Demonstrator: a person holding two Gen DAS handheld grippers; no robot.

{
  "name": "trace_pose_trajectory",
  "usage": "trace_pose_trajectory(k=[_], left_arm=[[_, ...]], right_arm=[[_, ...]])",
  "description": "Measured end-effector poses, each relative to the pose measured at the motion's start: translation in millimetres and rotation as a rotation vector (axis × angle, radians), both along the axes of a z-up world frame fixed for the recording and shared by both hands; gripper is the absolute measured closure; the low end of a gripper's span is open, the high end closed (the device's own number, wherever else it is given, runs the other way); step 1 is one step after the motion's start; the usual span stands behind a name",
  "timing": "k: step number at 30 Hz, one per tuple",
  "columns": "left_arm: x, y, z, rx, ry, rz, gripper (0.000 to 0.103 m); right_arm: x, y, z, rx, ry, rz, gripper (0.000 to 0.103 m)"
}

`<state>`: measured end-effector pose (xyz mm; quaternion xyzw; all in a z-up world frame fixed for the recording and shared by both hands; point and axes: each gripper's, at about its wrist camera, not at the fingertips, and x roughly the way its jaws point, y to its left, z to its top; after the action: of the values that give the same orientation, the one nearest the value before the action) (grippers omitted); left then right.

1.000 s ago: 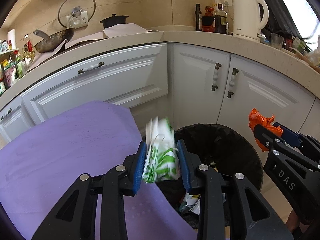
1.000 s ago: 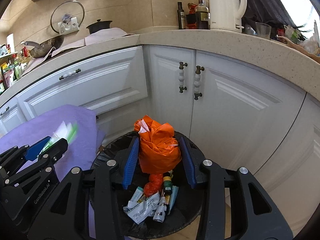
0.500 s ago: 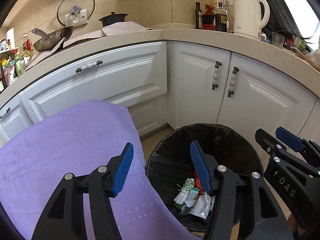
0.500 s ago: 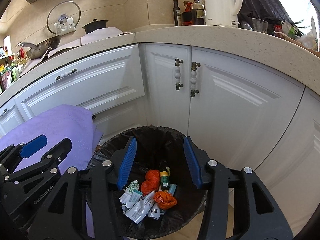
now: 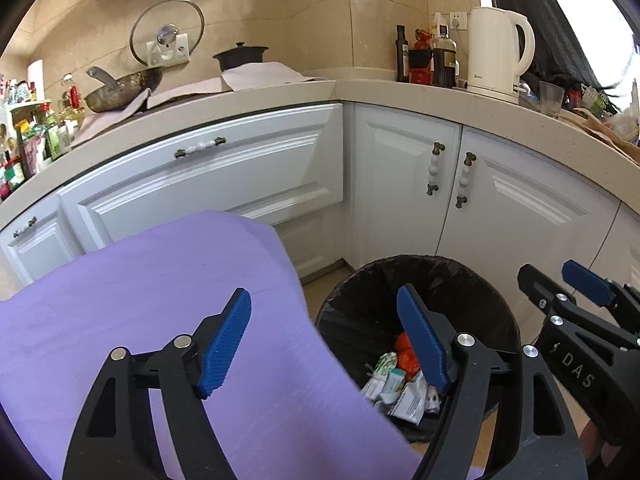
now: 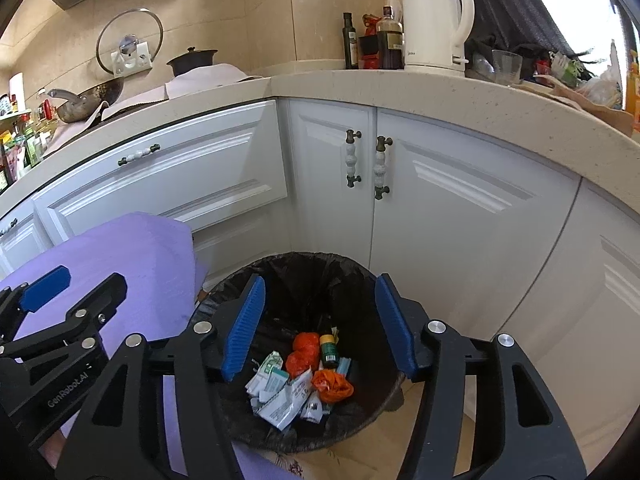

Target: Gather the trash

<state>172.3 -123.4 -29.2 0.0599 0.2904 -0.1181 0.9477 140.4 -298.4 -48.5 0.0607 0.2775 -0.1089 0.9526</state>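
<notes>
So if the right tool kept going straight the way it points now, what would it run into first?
Probably the trash pile at the bottom of the black-lined bin. The right tool, jaws opening and nothing between them, aims down into the bin's mouth, and nothing shows in between. Depth is hard to judge here.

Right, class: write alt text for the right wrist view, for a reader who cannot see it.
The right gripper, its jaws opening with nothing between them, hangs over a black-lined bin holding orange bags and wrappers. White cabinets stand behind; a purple cloth lies left.

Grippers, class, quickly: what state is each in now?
Left gripper: jaws opening, nothing between them.
Right gripper: jaws opening, nothing between them.
</notes>
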Motion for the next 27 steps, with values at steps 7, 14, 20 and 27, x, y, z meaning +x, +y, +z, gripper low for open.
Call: trace_pose_trajectory(k=[7,14,20,27], left_arm=[[-28.3,26.2,7.4,0.005,-0.003,0.022,0.026],[-59.7,46.9,13.1,0.019,-0.006,0.038,0.024],[-86.7,62.3,19.2,0.012,-0.031,0.055,0.023],[-104.7,76.0,29.3,-0.014,-0.051,0.072,0.021]], right_arm=[[-34.5,17.0,10.3,-0.008,-0.006,0.005,0.042],[-68.2,33.4,21.8,-0.017,-0.022,0.022,0.042],[-89.9,41.7,31.5,-0.022,-0.042,0.032,0.041],[-110.2,47.6,38.6,-0.020,-0.060,0.034,0.041]])
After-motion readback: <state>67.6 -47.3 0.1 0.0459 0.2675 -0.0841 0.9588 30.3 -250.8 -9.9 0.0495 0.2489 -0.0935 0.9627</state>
